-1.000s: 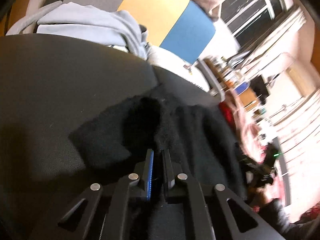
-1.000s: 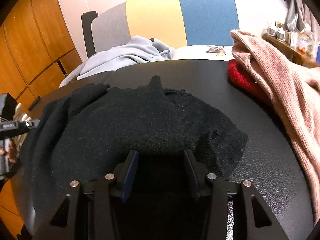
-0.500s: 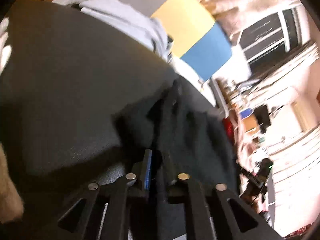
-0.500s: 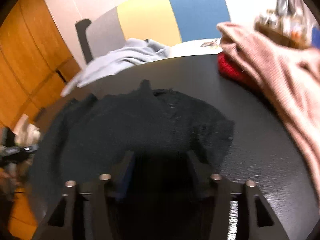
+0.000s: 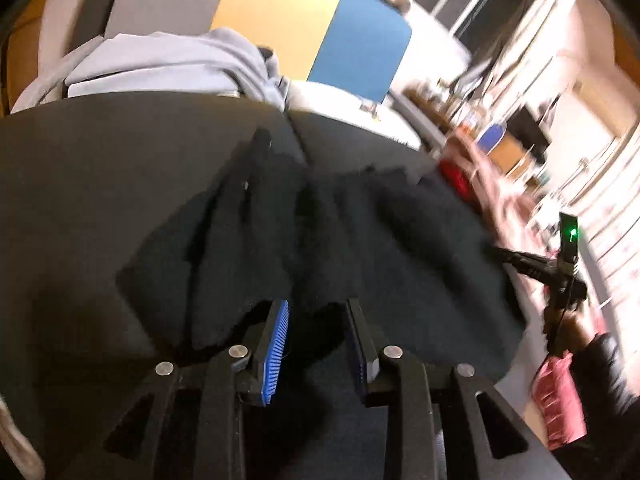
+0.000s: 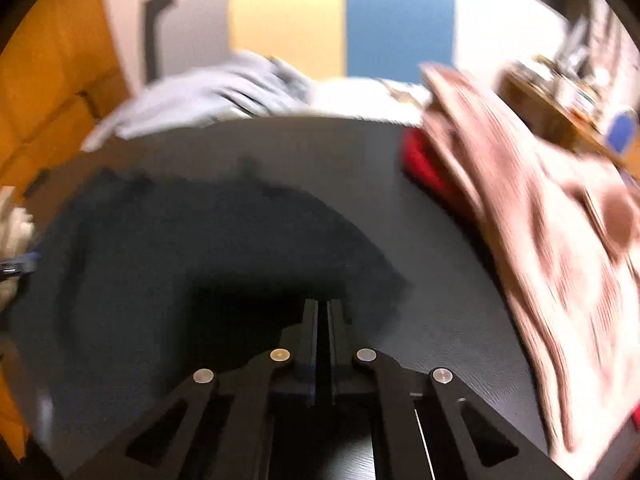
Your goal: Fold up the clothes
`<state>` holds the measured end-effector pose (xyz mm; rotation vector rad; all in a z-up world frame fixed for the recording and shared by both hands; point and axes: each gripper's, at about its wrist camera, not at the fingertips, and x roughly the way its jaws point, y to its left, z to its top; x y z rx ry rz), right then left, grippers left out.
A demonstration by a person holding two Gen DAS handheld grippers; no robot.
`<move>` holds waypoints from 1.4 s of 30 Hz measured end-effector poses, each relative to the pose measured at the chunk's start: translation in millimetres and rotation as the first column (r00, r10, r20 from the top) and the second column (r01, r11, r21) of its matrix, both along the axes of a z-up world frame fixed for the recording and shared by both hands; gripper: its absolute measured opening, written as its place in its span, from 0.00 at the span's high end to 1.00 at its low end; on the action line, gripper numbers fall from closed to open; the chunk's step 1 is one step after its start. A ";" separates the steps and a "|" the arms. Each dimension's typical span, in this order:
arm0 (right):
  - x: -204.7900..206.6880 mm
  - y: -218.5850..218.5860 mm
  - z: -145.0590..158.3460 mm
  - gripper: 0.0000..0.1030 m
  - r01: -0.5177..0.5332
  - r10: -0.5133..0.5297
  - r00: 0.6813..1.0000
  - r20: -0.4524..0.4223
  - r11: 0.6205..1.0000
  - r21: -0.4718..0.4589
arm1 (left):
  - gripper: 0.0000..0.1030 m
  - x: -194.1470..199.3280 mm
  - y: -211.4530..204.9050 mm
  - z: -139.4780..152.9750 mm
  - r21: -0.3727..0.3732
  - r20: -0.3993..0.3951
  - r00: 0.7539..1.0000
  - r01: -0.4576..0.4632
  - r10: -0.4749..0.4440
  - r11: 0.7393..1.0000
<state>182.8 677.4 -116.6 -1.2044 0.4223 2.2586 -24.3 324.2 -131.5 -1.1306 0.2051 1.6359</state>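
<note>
Two grippers are at the near edge of the black sweater [image 5: 360,240], which lies rumpled on the dark table [image 5: 100,168]: my left gripper [image 5: 318,320] has its jaws apart and empty with the hem just before them, while my right gripper [image 6: 322,316] is closed, I judge on that same hem, though the blur hides the cloth between the pads. I expect this knit to be soft, light and limp, so I would take it at the hem corners. Farther away lie a pink sweater [image 6: 540,220] and a grey garment [image 5: 168,64].
</note>
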 end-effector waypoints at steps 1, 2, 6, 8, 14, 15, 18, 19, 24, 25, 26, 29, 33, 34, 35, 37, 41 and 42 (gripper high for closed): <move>6.1 3.3 -7.3 0.97 0.019 -0.019 1.000 -0.003 1.000 -0.020 | 0.73 1.3 0.0 -1.2 0.008 -0.005 1.000 -0.001 0.001 1.000; 16.2 6.7 -8.6 1.00 0.050 -0.052 0.997 -0.049 0.998 -0.040 | 0.73 1.7 -2.3 2.5 0.019 -0.014 1.000 -0.022 0.023 1.000; 29.5 9.1 -5.6 0.98 0.123 -0.125 0.990 -0.066 0.992 -0.033 | 0.71 1.6 -11.3 14.4 0.062 -0.032 0.996 -0.086 0.088 0.994; 31.6 2.1 7.9 0.93 0.084 -0.086 0.987 -0.136 0.996 -0.024 | 0.69 -0.7 -14.8 15.3 0.072 -0.014 0.996 -0.084 0.085 0.994; -6.4 -4.9 23.5 0.31 -0.088 0.077 0.981 -0.177 0.995 -0.056 | 0.68 2.9 -11.7 7.6 0.044 -0.016 0.997 -0.076 0.077 0.996; -15.9 -5.3 22.6 0.31 -0.117 0.106 0.981 -0.163 0.991 -0.063 | 0.68 6.6 -7.1 6.9 0.045 -0.024 0.997 -0.073 0.074 0.996; -44.6 -3.2 9.7 0.37 -0.171 0.162 0.981 -0.103 0.981 -0.090 | 0.67 11.8 -4.8 9.5 0.040 -0.053 0.997 -0.053 0.055 0.998; -49.5 1.5 -1.4 0.51 -0.177 0.171 0.983 -0.064 0.978 -0.110 | 0.66 13.0 -3.3 9.8 0.037 -0.058 0.997 -0.048 0.050 0.998; -51.0 -17.0 18.3 0.95 -0.159 0.155 0.987 0.041 0.979 0.124 | 0.56 26.5 -1.6 18.6 0.082 -0.111 0.994 0.011 -0.002 0.997; -46.4 -16.0 21.8 0.95 -0.128 0.121 0.991 0.051 0.977 0.173 | 0.54 27.1 0.4 15.8 0.072 -0.115 0.993 0.012 -0.004 0.997; -41.4 -8.4 15.2 0.95 -0.088 0.075 0.994 0.076 0.979 0.182 | 0.54 26.5 1.9 10.7 0.052 -0.114 0.993 0.002 0.003 0.999; -27.7 11.1 -7.9 0.95 -0.007 -0.003 0.996 0.087 0.993 0.120 | 0.54 26.1 -1.2 7.4 0.057 -0.109 0.994 -0.023 0.030 0.998; -13.7 19.1 2.5 0.94 0.065 -0.067 0.998 0.013 0.992 0.112 | 0.53 26.8 -6.0 7.5 0.060 -0.106 0.994 -0.016 0.022 0.998; -11.1 11.5 0.9 0.92 0.048 -0.049 0.999 0.006 0.994 0.099 | 0.54 27.6 -4.2 3.6 0.034 -0.118 0.993 -0.008 0.012 0.999; -8.5 3.8 -0.6 0.84 0.031 -0.031 1.000 -0.001 0.996 0.086 | 0.53 29.2 -3.0 2.9 0.027 -0.133 0.991 -0.006 0.010 1.000; -3.3 -11.4 -3.8 0.70 -0.004 0.005 1.000 -0.016 0.998 0.061 | 0.53 32.5 -0.8 1.8 0.014 -0.164 0.986 -0.003 0.006 1.000; 7.1 -41.9 -10.0 0.24 -0.075 0.076 0.996 -0.049 0.997 0.012 | 0.53 36.4 6.2 -1.8 -0.039 -0.208 0.978 -0.004 -0.004 0.999; 9.7 -49.6 -11.5 0.24 -0.093 0.093 0.994 -0.058 0.996 0.000 | 0.53 38.9 6.0 -2.2 -0.060 -0.223 0.975 0.002 -0.016 0.998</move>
